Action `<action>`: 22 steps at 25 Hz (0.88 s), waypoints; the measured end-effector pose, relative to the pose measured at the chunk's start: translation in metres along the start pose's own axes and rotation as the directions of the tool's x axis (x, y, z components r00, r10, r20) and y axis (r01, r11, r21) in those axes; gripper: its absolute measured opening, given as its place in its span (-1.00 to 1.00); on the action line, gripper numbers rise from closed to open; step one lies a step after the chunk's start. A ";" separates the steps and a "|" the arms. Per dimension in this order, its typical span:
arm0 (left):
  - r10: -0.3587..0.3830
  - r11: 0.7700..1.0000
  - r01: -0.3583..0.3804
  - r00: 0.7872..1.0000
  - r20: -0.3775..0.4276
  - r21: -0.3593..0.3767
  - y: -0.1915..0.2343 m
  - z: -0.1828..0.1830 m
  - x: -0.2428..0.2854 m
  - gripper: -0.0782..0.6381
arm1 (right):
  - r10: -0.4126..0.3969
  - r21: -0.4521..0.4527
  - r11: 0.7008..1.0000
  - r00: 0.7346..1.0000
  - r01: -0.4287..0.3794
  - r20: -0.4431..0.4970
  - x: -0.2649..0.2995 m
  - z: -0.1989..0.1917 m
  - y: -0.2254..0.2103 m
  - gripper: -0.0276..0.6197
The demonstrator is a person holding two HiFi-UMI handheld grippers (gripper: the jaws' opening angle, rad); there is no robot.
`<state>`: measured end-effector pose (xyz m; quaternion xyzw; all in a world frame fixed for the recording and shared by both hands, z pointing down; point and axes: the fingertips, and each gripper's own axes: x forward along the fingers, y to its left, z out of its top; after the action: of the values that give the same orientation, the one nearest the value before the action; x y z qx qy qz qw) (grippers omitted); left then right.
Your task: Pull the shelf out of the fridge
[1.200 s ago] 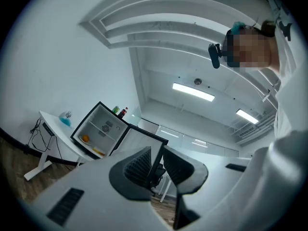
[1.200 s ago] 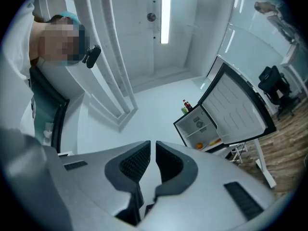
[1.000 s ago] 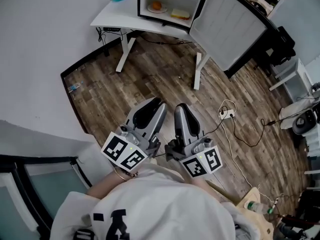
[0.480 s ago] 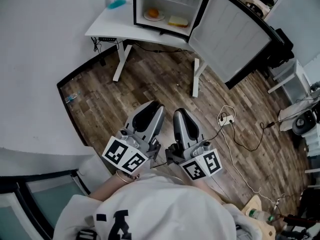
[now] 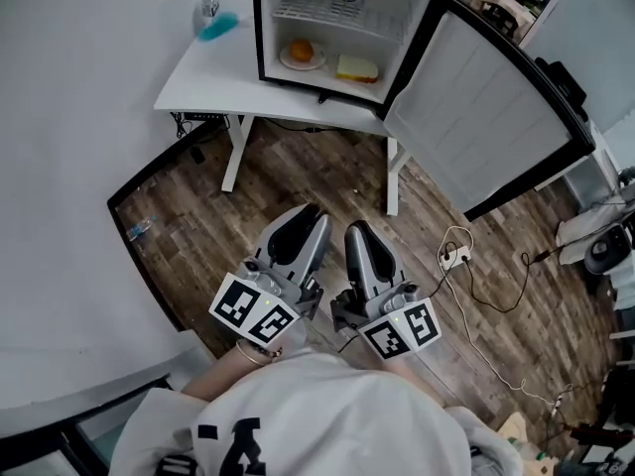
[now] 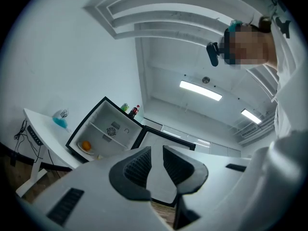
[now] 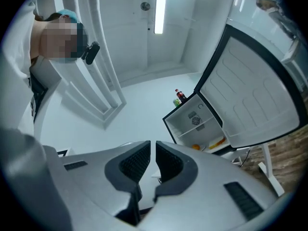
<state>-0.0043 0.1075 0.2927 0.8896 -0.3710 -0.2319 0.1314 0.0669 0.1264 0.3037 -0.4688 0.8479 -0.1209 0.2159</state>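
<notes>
A small fridge stands open on a white table at the top of the head view. Its white wire shelf sits across the upper part of the inside; it also shows as a thin line, the shelf and the shelf. Below it lie an orange on a plate and a yellow-white food item. My left gripper and right gripper are held side by side near my body, well short of the fridge. Both are shut with nothing between the jaws.
The fridge door swings out wide to the right. A blue-tinted glass object stands on the table left of the fridge. Bottles stand on the fridge top. A power strip with cables lies on the wooden floor at right.
The fridge and table have come nearer and lower in the head view as I walk toward them. Both grippers keep the same shut pose in front of my body.
</notes>
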 end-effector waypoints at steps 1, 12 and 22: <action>-0.006 1.000 0.006 1.000 -0.002 -0.001 0.010 0.004 0.008 -0.55 | -0.006 -0.002 1.000 1.000 0.006 0.004 0.012 0.000 -0.004 -0.75; -0.070 0.998 0.069 0.997 -0.042 -0.014 0.090 0.024 0.068 -0.55 | -0.097 -0.006 0.995 0.993 0.098 0.065 0.105 -0.003 -0.041 -0.75; -0.061 0.998 0.061 0.998 -0.031 -0.020 0.114 0.033 0.078 -0.55 | -0.077 -0.006 0.997 0.996 0.077 0.053 0.134 -0.008 -0.042 -0.75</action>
<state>-0.0412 -0.0296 0.2856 0.9028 -0.3392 -0.2250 0.1388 0.0317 -0.0094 0.2936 -0.5051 0.8236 -0.1132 0.2317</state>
